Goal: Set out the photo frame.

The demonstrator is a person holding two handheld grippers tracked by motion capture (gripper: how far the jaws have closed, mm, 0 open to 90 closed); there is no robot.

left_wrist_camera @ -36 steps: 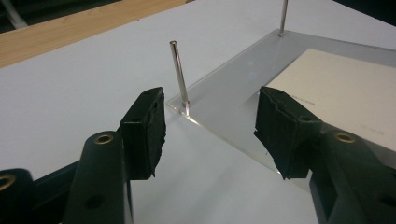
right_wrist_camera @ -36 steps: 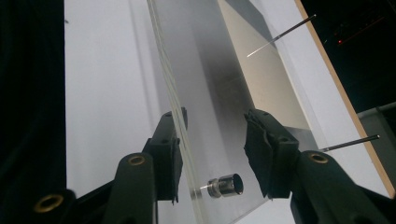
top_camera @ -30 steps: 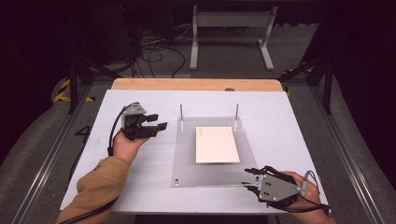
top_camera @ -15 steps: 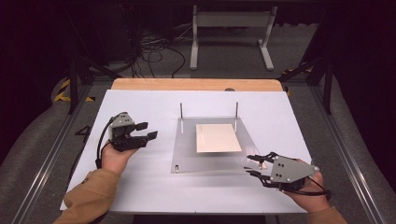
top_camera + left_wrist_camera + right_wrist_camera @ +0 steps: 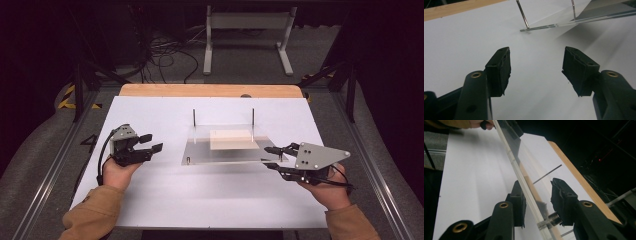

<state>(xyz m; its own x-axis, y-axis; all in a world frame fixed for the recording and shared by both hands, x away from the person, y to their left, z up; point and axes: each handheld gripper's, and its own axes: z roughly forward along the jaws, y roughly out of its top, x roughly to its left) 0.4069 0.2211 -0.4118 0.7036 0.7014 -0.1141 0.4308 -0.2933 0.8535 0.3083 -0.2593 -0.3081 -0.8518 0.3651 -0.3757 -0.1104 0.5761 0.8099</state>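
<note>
A clear acrylic plate (image 5: pixel 220 156) with two thin upright pins (image 5: pixel 194 118) lies mid-table with a pale tan block (image 5: pixel 231 139) on it. My right gripper (image 5: pixel 266 156) holds the plate's near right corner. In the right gripper view the plate's edge (image 5: pixel 509 152) runs between the jaws, which have just been closing on it, and one pad sits by a small metal foot (image 5: pixel 554 218). The plate's right side is tilted up off the table. My left gripper (image 5: pixel 154 142) hovers left of the plate, open, with bare white surface between its jaws (image 5: pixel 536 67).
The white board (image 5: pixel 200 195) covers the table, with a wooden strip (image 5: pixel 210 90) along its far edge. Metal rails run down both sides. Behind the table, a metal stand (image 5: pixel 247 30) and loose cables (image 5: pixel 165 55) rest on the floor.
My right gripper has risen with the plate's corner, tipping the plate up. My left gripper has drifted left and nearer, away from the plate.
</note>
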